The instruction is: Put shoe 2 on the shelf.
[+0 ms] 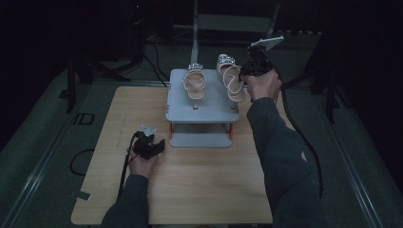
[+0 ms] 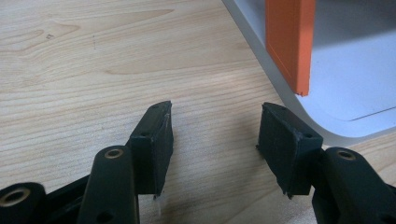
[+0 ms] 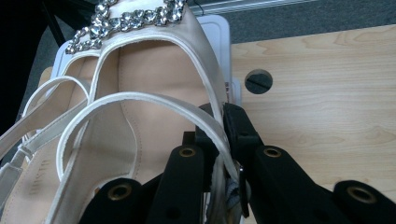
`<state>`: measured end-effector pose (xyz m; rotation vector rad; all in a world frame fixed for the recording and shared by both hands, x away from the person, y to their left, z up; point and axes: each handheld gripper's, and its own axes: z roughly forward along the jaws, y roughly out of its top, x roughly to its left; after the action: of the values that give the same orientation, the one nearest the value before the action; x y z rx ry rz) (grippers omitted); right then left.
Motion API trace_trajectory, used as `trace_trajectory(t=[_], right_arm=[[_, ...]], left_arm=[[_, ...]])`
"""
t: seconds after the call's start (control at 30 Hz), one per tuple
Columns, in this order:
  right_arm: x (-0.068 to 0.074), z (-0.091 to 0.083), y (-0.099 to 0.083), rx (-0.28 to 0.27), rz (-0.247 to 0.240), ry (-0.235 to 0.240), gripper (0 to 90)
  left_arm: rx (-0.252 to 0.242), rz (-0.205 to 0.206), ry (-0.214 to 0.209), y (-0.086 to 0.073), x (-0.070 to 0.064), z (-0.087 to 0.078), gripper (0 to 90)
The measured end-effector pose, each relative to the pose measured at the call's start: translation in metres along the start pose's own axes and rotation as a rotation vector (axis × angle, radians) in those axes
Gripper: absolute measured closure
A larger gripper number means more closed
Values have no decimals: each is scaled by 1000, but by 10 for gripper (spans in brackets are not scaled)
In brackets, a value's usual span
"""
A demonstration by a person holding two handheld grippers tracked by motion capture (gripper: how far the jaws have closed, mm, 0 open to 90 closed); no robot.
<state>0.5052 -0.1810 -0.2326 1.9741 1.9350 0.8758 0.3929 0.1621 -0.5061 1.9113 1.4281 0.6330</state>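
Note:
Two cream strappy sandals with rhinestone toe bands are at the top shelf of a grey rack [image 1: 202, 113]. The left sandal [image 1: 195, 85] lies flat on the shelf. My right gripper [image 1: 248, 71] is shut on a side strap of the right sandal [image 1: 229, 78] at the shelf's right rear. In the right gripper view the jaws [image 3: 223, 126] pinch that thin strap beside the sandal's footbed [image 3: 140, 70]; I cannot tell if the sole still touches the shelf. My left gripper [image 1: 154, 142] rests low on the table by the rack's front left corner, open and holding nothing [image 2: 215, 133].
The rack stands on orange posts [image 2: 289, 42] above a grey lower shelf [image 2: 345, 70], close to the left jaws. The wooden table [image 1: 199, 185] has a round hole [image 3: 258, 80] near the rack. Cables trail from both grippers. A dark floor and stands surround the table.

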Motion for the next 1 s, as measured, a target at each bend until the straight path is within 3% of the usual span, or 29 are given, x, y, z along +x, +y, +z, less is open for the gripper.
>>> trace_trajectory(t=[0.47, 1.0], right_arm=[[18, 14, 0, 4, -17, 2, 856], [27, 33, -1, 27, -10, -25, 856]], left_arm=[[-4, -1, -1, 0, -1, 0, 451], [-2, 0, -3, -1, -1, -1, 449]])
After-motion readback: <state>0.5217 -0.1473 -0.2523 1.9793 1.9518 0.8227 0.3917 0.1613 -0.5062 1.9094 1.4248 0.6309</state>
